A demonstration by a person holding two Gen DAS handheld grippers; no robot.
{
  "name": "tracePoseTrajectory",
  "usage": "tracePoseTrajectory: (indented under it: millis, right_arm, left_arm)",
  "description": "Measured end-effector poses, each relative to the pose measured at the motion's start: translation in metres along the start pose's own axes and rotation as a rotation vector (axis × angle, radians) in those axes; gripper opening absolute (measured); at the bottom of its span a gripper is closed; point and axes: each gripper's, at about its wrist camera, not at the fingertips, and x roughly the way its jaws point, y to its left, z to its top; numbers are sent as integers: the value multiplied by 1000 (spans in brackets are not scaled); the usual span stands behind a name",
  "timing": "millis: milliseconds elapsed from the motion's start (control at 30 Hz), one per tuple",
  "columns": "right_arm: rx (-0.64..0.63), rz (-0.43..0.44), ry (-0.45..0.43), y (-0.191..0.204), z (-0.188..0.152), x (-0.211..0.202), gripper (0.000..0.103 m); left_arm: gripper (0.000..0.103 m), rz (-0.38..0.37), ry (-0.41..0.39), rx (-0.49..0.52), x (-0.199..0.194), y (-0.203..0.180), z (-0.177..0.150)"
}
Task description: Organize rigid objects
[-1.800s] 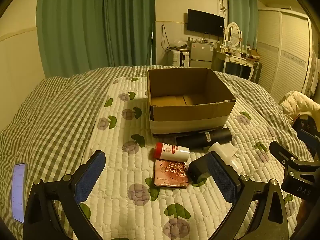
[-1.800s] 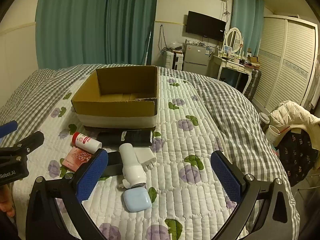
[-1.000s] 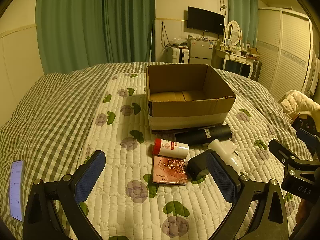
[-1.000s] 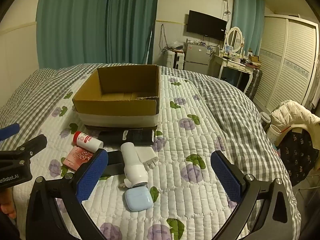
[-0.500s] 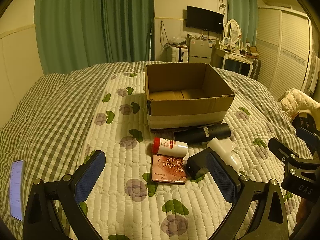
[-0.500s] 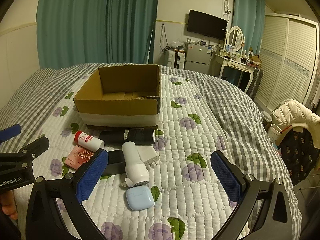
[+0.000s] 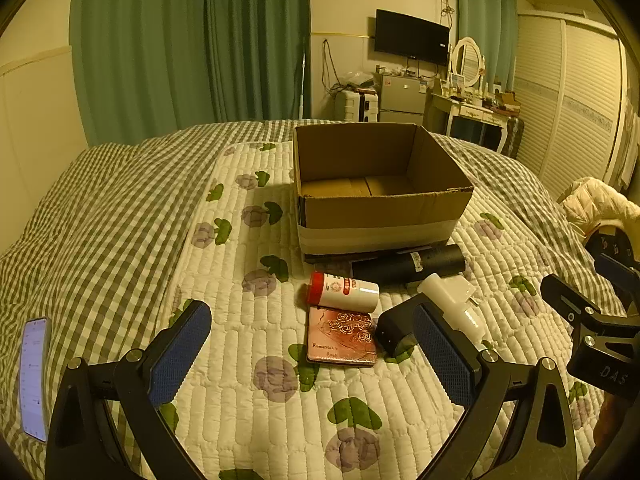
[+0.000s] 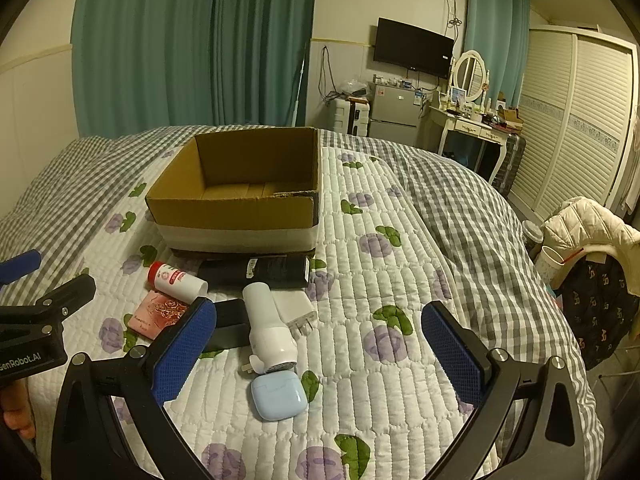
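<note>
An open, empty cardboard box [image 7: 380, 208] [image 8: 236, 212] stands on the quilted bed. In front of it lie a black cylinder [image 7: 408, 266] [image 8: 256, 270], a white bottle with a red cap [image 7: 342, 291] [image 8: 176, 278], a pink rose-patterned card case [image 7: 342, 340] [image 8: 158, 314], a black block [image 7: 394, 334] [image 8: 228, 328], a white handheld device [image 8: 268, 330] [image 7: 452, 306], a white plug adapter [image 8: 296, 308] and a pale blue earbud case [image 8: 278, 396]. My left gripper [image 7: 308, 360] is open and empty, above the card case. My right gripper [image 8: 316, 360] is open and empty, above the earbud case.
A phone [image 7: 34, 376] lies on the checked blanket at the far left. A chair with a cream jacket [image 8: 592, 232] stands beside the bed's right edge. Curtains, a television, a small fridge and a dressing table line the far wall.
Both grippers have crept slightly forward toward the objects; the pile sits a little lower in view. Nothing was taken hold of or moved.
</note>
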Motion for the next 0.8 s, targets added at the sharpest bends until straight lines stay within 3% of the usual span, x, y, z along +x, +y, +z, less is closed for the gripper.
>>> tracePoseTrajectory:
  millis: [800]
  right_arm:
    - [-1,9,17,2,0,3,103]
  left_arm:
    - [102,-2,19,12,3,-4,-5]
